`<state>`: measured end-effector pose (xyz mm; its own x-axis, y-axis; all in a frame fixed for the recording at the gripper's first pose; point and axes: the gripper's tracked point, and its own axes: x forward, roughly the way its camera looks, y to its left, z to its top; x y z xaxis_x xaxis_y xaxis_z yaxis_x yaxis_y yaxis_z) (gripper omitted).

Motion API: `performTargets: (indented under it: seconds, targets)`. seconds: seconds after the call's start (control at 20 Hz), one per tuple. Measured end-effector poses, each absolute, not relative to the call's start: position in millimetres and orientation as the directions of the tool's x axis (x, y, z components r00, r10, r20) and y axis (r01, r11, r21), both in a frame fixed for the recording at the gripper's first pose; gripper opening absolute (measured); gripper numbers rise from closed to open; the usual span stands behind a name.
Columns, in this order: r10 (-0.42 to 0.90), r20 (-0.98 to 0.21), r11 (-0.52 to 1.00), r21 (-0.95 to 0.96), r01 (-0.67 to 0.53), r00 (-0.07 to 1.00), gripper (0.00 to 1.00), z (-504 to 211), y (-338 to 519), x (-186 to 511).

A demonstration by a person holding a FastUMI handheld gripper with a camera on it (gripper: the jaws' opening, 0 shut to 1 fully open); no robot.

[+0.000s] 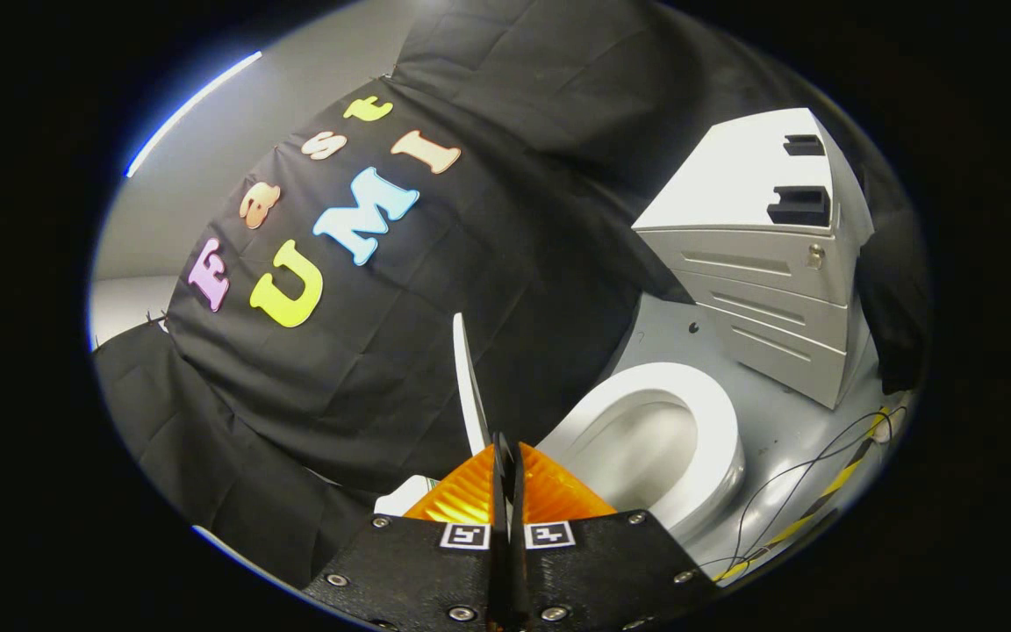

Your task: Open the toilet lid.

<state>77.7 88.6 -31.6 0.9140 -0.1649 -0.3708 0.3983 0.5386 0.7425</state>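
Observation:
The white toilet lid (468, 386) stands raised, seen edge-on as a thin white blade rising from my fingertips. My gripper (506, 452) is shut, and the lid's edge appears pinched between the two fingers. To the right of the lid the white toilet seat (716, 412) lies uncovered around the open bowl (646, 448). A bit of the toilet's white rear part (407, 497) shows just left of the fingers.
A white drawer cabinet (760, 263) stands beyond the toilet on the grey floor (777, 421). Thin cables (808, 474) and a yellow-black striped strip (830, 487) run along the floor to the right of the bowl. Black cloth hangs close behind the lid.

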Motion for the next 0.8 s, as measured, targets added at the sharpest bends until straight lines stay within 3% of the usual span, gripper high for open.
performTargets:
  seconds: [0.8]
  targets:
    - [-0.146,-0.325,0.64,0.69,0.34,0.934,0.0,16,143,93]
